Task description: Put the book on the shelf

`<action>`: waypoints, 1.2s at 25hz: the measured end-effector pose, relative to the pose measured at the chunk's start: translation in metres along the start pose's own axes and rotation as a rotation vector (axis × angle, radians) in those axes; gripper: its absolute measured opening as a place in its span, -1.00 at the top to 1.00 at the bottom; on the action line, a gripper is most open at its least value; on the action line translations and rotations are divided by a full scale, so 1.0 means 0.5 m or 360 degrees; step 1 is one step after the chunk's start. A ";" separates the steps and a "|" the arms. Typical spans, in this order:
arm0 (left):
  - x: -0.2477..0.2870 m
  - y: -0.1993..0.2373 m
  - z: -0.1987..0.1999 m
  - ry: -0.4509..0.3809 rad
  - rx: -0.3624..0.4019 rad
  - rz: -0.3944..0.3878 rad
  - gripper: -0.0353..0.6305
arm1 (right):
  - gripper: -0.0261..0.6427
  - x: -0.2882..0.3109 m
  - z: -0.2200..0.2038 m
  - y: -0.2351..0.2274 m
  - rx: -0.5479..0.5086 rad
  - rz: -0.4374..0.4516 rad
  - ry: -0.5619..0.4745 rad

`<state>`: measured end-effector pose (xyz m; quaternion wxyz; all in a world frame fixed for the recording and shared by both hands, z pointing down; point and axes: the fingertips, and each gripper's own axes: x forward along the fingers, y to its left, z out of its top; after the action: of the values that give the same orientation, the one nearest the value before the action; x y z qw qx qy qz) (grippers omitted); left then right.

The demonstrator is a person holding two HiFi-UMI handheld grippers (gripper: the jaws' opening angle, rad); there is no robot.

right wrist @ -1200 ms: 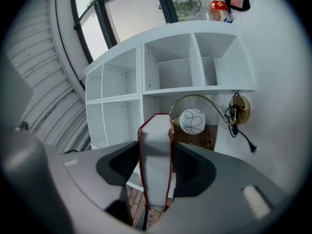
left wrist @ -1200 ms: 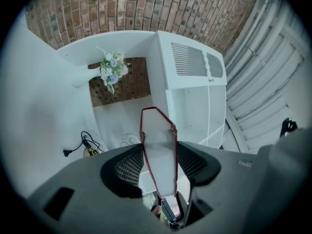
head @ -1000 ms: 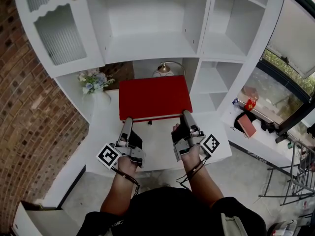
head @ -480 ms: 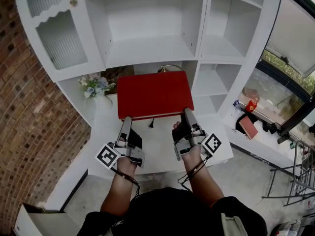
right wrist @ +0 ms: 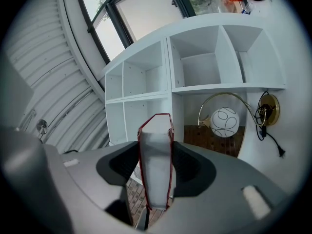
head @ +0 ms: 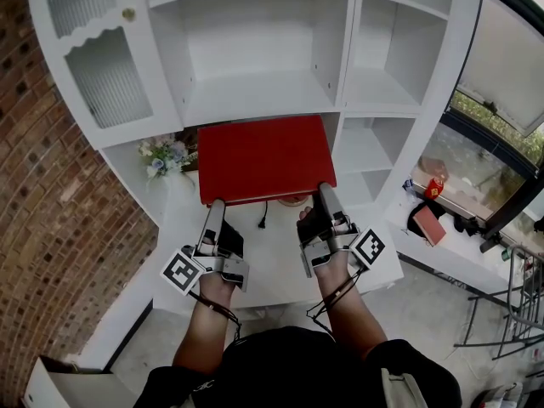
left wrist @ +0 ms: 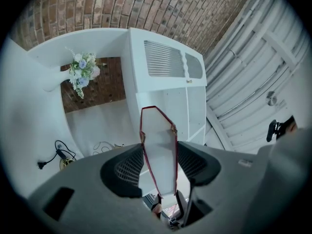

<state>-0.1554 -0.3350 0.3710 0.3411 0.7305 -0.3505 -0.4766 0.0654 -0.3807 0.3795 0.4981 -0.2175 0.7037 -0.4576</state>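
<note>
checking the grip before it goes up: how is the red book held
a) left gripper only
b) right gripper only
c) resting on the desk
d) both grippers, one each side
d: the left gripper and right gripper each clamp the near edge of the red book.

A tall white wooden shelf unit [head: 255, 92] with open compartments rises ahead of the fingers [head: 212, 223] of the left gripper [head: 216, 204] and the fingers [head: 327, 206] of the right gripper [head: 323, 192]. A white countertop [head: 272, 257] lies below them. On it, pale flowers in a white vase [head: 163, 155] stand left of the left fingers. A black power cord [head: 263, 218] lies between the two pairs, and a gold arc lamp with a white globe [right wrist: 224, 122] stands beyond the right fingers.
</note>
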 end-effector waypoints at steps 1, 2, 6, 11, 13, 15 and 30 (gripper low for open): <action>0.003 -0.003 0.001 -0.0002 0.0002 -0.0007 0.22 | 0.26 0.003 0.001 0.002 -0.0001 0.0006 -0.0001; 0.006 -0.004 0.003 -0.0005 0.0003 -0.0011 0.22 | 0.26 0.006 0.002 0.003 -0.0001 0.0010 -0.0001; 0.014 -0.007 0.009 -0.0012 0.0010 -0.0022 0.22 | 0.26 0.017 0.003 0.009 -0.0004 0.0022 0.0005; 0.031 -0.023 0.020 -0.0014 0.0022 -0.0059 0.22 | 0.26 0.040 0.008 0.026 -0.0018 0.0061 0.0003; 0.036 -0.030 0.024 -0.0016 0.0030 -0.0077 0.22 | 0.26 0.048 0.008 0.033 -0.0020 0.0080 0.0003; 0.041 -0.032 0.028 -0.0019 0.0038 -0.0083 0.22 | 0.26 0.054 0.009 0.037 -0.0023 0.0091 0.0001; 0.101 -0.030 0.070 -0.0055 0.0070 -0.0107 0.22 | 0.26 0.124 0.019 0.034 -0.0012 0.0075 -0.0014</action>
<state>-0.1699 -0.3752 0.3245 0.3027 0.7408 -0.3420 -0.4926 0.0509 -0.4240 0.3331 0.5110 -0.2048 0.7081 -0.4422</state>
